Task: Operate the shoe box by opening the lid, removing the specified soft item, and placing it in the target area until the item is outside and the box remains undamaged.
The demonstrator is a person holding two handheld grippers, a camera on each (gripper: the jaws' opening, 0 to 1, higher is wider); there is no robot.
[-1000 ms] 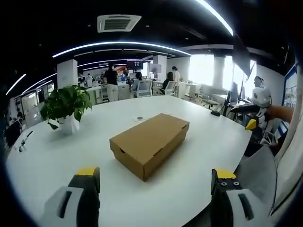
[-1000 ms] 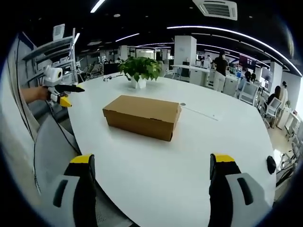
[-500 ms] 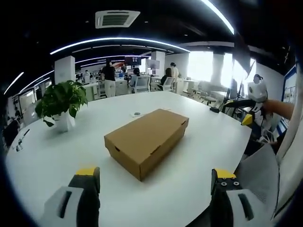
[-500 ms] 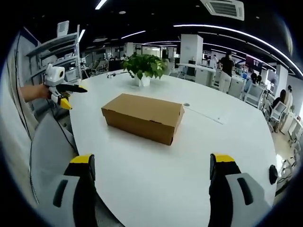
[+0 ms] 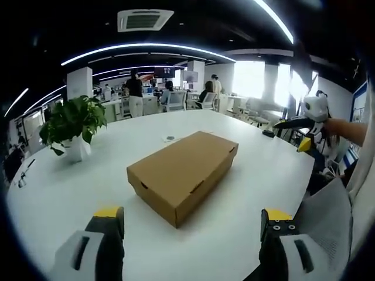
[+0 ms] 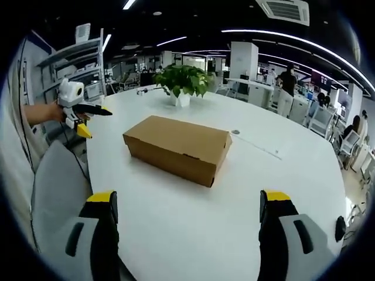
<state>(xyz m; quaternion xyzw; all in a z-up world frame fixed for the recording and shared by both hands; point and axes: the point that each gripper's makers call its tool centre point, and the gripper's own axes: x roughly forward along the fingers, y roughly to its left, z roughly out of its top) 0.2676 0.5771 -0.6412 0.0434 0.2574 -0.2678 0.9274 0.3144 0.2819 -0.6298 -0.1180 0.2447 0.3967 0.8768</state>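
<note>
On my left, the left gripper [image 5: 190, 246] hangs wide open and empty. The closed shoe box [image 5: 181, 172] sits mid-table, looming slightly nearer than a second ago. On my right, the right gripper [image 6: 190, 243] gapes empty. I judge the approach barely begun.

shoe box [image 5: 183, 173] | plain brown cardboard | lid closed | flat on white table [image 5: 246, 205]

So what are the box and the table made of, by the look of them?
The box looks like plain brown cardboard, matte, with folded edges and tab slots along its closed lid. The table has a smooth white top with a soft sheen, probably laminate or a painted surface; the pictures leave that open.
</note>
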